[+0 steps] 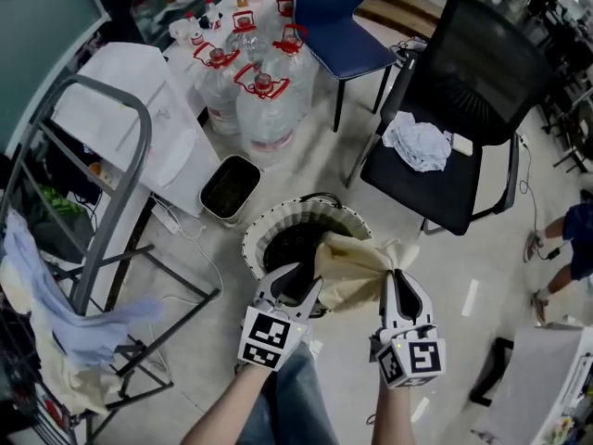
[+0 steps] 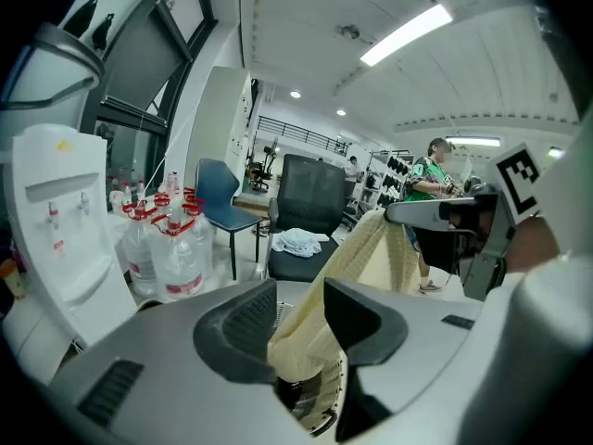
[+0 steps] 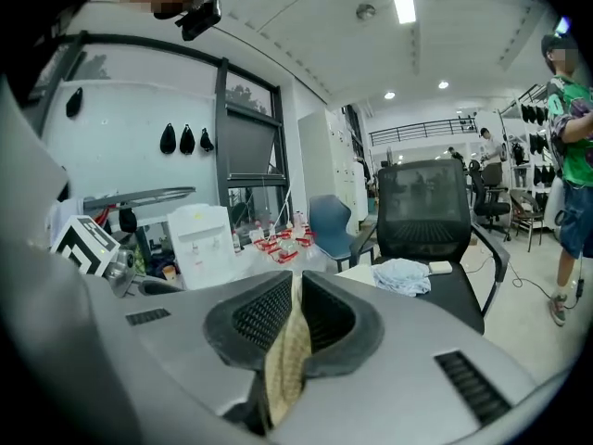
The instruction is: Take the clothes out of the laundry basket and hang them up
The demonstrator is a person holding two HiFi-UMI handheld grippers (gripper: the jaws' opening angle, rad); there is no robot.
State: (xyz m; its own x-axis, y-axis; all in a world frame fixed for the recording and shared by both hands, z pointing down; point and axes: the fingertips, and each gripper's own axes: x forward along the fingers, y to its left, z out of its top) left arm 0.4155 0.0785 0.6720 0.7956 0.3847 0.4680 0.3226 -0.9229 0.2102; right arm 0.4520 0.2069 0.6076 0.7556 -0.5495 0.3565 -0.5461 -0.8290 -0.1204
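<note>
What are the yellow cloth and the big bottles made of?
The yellow cloth looks like soft matte fabric, probably knitted: it drapes, folds and shows a fine grid texture. The water jugs look like clear glossy plastic: see-through walls, shiny highlights, red caps.

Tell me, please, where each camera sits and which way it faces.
Head view: on the person's head, looking steeply down at the laundry basket; both forearms, the left tool and the right tool show, holding a yellow garment.
Left gripper view: on the left tool, looking along its jaws towards the black office chair; its jaws and the right tool show.
Right gripper view: on the right tool, facing that chair; its jaws show, shut on the garment.
Shared: both gripper views show the chair, a white cloth on its seat.
</note>
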